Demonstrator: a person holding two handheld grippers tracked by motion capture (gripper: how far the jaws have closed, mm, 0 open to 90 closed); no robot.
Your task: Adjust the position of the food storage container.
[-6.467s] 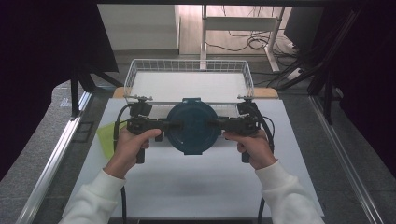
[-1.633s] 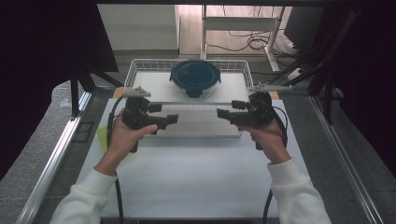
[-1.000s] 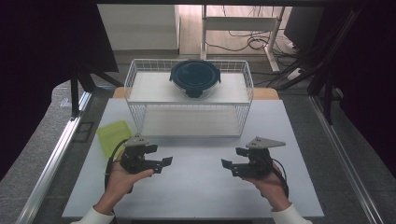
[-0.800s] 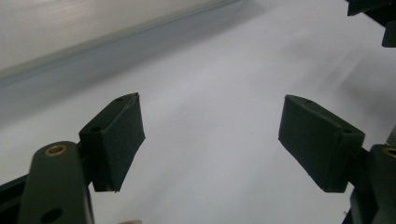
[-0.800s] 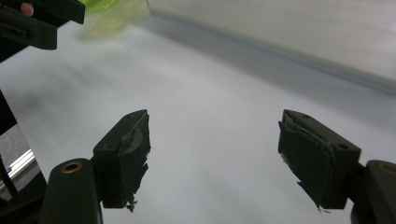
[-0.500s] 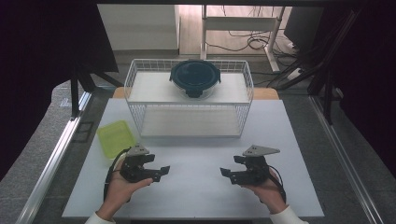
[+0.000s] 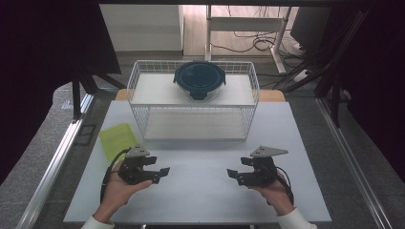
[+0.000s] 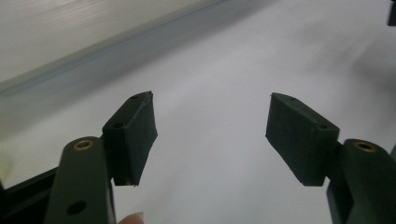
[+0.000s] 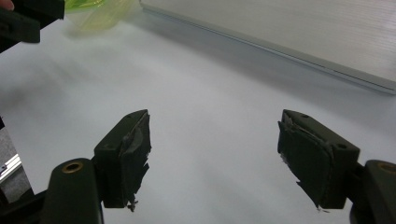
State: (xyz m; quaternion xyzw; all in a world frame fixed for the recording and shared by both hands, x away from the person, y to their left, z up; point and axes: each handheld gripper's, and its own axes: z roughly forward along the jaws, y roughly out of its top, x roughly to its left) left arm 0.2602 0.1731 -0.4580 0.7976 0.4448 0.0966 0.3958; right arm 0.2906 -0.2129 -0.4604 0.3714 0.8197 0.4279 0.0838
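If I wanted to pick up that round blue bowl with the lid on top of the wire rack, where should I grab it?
Probably by the rim of the round lidded bowl, one set of tongs on its left side and one on its right. It looks too wide for a single pair, and it sits upright on the top shelf of the wire rack, whose raised rail suggests coming down from above.

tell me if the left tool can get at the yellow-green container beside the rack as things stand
Probably yes. The left tool is open and holds nothing, and the yellow-green container lies on the table just beyond that hand, left of the wire rack, with nothing between them.
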